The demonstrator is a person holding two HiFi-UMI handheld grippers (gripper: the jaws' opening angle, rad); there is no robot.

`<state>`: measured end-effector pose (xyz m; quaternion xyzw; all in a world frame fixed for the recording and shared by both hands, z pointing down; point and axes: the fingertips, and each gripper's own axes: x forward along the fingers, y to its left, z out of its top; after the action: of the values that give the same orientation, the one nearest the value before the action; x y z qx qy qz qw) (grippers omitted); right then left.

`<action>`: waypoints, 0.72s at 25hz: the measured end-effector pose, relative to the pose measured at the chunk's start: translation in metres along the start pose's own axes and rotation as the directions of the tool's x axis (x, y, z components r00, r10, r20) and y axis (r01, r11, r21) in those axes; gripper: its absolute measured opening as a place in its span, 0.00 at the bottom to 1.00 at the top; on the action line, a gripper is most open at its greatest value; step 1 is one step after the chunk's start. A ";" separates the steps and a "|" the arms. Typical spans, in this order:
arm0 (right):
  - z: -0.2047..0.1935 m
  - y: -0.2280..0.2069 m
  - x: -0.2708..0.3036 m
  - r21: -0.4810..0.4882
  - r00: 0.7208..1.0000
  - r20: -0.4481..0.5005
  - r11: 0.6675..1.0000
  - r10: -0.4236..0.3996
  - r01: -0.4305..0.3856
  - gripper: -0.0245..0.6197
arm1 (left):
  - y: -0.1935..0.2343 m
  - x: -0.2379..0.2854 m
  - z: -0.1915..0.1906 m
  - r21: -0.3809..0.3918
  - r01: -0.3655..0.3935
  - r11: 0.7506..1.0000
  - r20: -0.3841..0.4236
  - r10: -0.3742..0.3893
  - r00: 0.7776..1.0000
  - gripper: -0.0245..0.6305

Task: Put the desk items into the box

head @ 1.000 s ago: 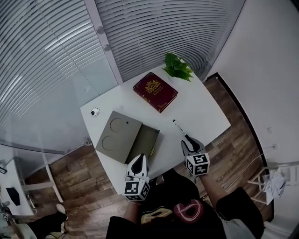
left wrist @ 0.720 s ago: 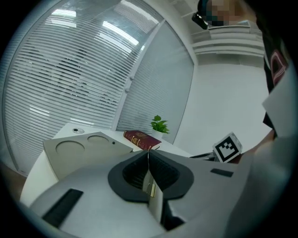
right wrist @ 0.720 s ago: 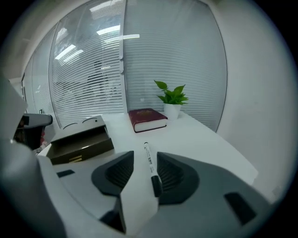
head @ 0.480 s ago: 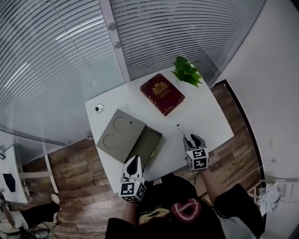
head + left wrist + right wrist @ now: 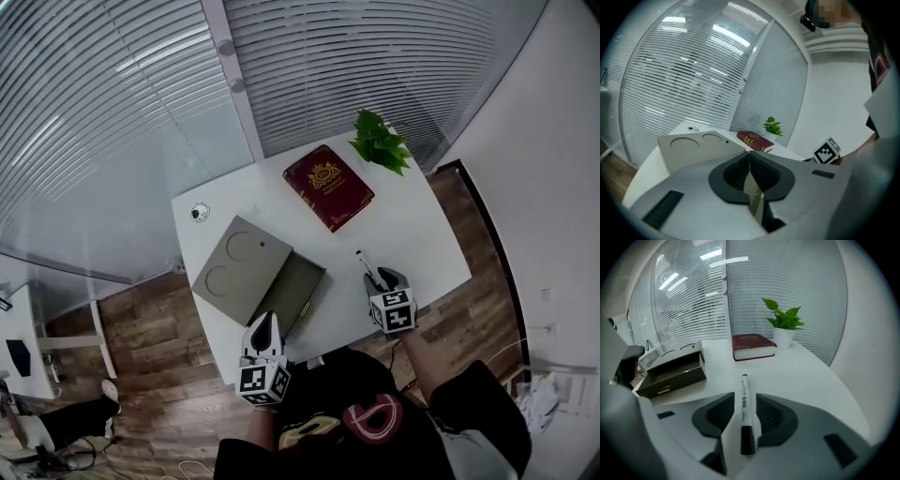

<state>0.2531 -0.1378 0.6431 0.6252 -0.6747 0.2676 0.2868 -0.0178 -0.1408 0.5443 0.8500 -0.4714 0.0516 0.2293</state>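
Near the counter's (image 5: 412,234) far left corner sits a small round white thing (image 5: 198,212); I cannot tell what it is. My left gripper (image 5: 264,330) hangs at the near edge on the left, just short of the box, its jaws pressed together with nothing between them. The box (image 5: 298,286) lies just ahead of it on the left half of the counter, open, with its grey lid (image 5: 236,265) folded back on the left and two round marks on the lid. Past the box, toward the far edge, a dark red book (image 5: 328,186) lies flat. My right gripper (image 5: 380,279) is low at the near right edge, jaws spread wide. The white marker (image 5: 744,397) lies between them, its black cap toward me and its tip pointing at the book. There is a gap on each side, so neither pad presses on it. A potted green plant (image 5: 380,145) stands at the far right corner, just beside the book.
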 end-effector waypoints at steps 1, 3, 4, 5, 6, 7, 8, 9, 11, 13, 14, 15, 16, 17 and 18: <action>0.000 0.000 0.001 -0.003 1.000 -0.005 1.000 0.002 -0.002 0.27 | 0.000 0.000 0.000 -0.001 -0.005 1.000 0.002 0.005 1.000 0.07; -0.002 -0.001 0.004 0.000 1.000 -0.015 1.000 0.010 -0.010 0.27 | 0.001 0.001 0.000 -0.005 -0.014 1.000 0.004 0.014 1.000 0.07; -0.003 0.000 0.005 0.001 1.000 -0.020 1.000 0.016 -0.016 0.27 | 0.002 0.001 0.000 -0.012 -0.019 1.000 0.004 0.019 1.000 0.07; -0.003 0.000 0.007 -0.001 0.999 -0.027 1.000 0.020 -0.020 0.27 | 0.003 0.000 -0.001 -0.022 -0.025 0.999 0.005 0.025 1.000 0.07; -0.004 0.001 0.008 -0.006 0.999 -0.033 1.000 0.024 -0.024 0.27 | 0.004 0.000 -0.002 -0.031 -0.032 0.999 0.006 0.033 0.999 0.07; -0.005 0.001 0.009 -0.010 0.999 -0.037 1.000 0.026 -0.026 0.27 | 0.005 -0.001 -0.003 -0.037 -0.039 0.999 0.006 0.039 0.999 0.07; -0.005 0.002 0.010 -0.012 0.999 -0.040 1.000 0.028 -0.028 0.27 | 0.006 -0.002 -0.004 -0.040 -0.045 0.998 0.005 0.045 0.999 0.07; -0.006 0.002 0.011 -0.012 0.999 -0.042 0.999 0.030 -0.030 0.27 | 0.007 -0.003 -0.004 -0.039 -0.050 0.998 0.003 0.050 0.999 0.07; -0.008 0.002 0.013 -0.006 0.998 -0.047 0.999 0.034 -0.034 0.27 | 0.008 -0.004 -0.005 -0.036 -0.057 0.998 -0.001 0.057 0.998 0.07; -0.009 0.003 0.014 -0.003 0.998 -0.055 0.999 0.035 -0.035 0.27 | 0.010 -0.005 -0.006 -0.032 -0.062 0.998 -0.005 0.062 0.998 0.07; -0.010 0.003 0.014 -0.002 0.998 -0.058 0.999 0.034 -0.035 0.27 | 0.011 -0.005 -0.005 -0.029 -0.064 0.998 -0.005 0.063 0.998 0.07; -0.011 0.002 0.014 -0.002 0.998 -0.061 0.999 0.033 -0.033 0.27 | 0.011 -0.006 -0.005 -0.027 -0.065 0.998 -0.004 0.065 0.998 0.07; -0.012 0.002 0.013 0.000 0.998 -0.062 1.000 0.031 -0.031 0.26 | 0.011 -0.007 -0.004 -0.025 -0.065 0.998 -0.004 0.065 0.998 0.07; -0.013 0.001 0.013 0.003 0.998 -0.062 1.000 0.030 -0.030 0.26 | 0.010 -0.008 -0.004 -0.023 -0.066 0.998 -0.003 0.066 0.998 0.07; -0.013 0.000 0.013 0.005 0.998 -0.061 1.000 0.030 -0.030 0.26 | 0.011 -0.008 -0.005 -0.022 -0.067 0.998 -0.002 0.067 0.998 0.07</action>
<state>0.2526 -0.1374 0.6620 0.6072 -0.6743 0.2923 0.3019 -0.0306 -0.1370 0.5494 0.8311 -0.5000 0.0548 0.2372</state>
